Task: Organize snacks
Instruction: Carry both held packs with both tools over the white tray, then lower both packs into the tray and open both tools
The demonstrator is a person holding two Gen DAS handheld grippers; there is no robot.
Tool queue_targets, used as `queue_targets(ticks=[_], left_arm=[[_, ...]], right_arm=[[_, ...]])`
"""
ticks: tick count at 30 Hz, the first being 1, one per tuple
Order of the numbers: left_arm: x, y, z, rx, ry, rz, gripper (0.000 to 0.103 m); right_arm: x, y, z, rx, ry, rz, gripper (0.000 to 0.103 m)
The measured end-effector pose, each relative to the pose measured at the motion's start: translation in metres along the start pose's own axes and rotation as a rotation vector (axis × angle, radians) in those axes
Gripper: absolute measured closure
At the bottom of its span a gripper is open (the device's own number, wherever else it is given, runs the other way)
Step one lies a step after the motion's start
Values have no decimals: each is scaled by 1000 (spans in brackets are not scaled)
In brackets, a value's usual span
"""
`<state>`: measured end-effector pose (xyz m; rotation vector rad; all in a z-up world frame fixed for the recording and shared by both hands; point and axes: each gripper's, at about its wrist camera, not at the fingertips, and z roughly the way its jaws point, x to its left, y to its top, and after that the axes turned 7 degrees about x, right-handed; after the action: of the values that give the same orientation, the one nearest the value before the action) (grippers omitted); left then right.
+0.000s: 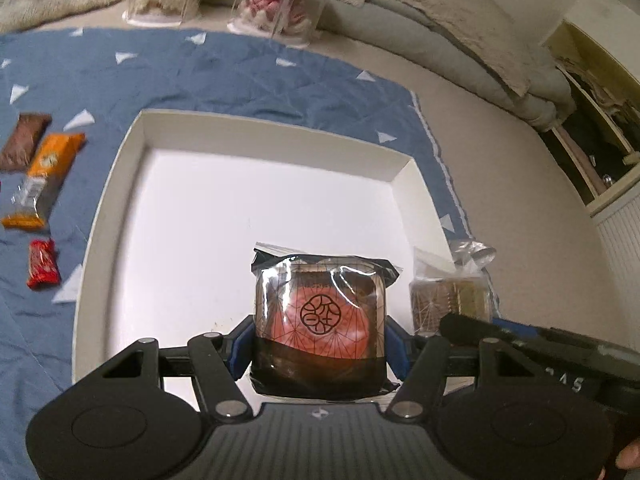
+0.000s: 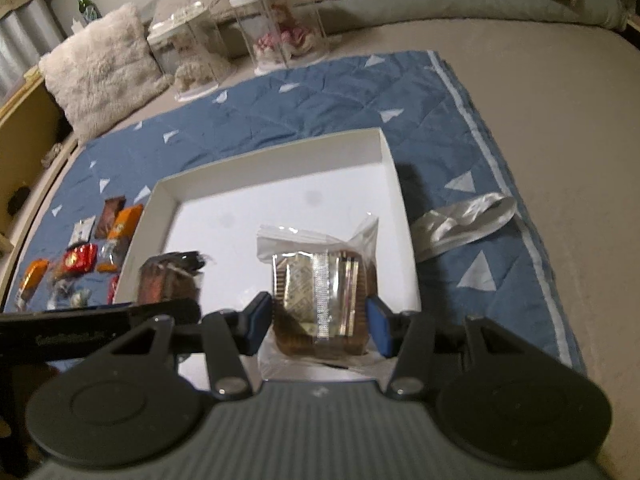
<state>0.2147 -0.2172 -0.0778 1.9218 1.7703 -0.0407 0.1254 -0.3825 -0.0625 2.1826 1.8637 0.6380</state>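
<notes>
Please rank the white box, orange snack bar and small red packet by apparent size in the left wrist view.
1. white box
2. orange snack bar
3. small red packet

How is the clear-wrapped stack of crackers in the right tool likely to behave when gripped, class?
The cracker pack probably crinkles and slips: its film is loose and glossy. The crackers look brittle, so squeezing by the right tool may crack them. Likely light.
</notes>
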Motion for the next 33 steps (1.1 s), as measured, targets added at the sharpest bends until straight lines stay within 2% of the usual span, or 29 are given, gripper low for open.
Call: queue_targets(ticks=[7, 12, 19, 22, 33], left_arm=[[4, 0, 19, 29, -23, -51, 38], [5, -2, 29, 49, -72, -92, 38], [7, -4, 38, 91, -95, -115, 35], [7, -4, 36, 103, -79, -105, 33], [9, -8, 17, 99, -2, -48, 32]], right_arm=[[2, -3, 13, 75, -39, -13, 46], [1, -1, 17, 92, -56, -11, 46], [-8, 0, 19, 115, -71, 14, 43], [-9, -1, 19, 118, -86, 13, 43], [-10, -6, 11, 115, -92, 10, 42]])
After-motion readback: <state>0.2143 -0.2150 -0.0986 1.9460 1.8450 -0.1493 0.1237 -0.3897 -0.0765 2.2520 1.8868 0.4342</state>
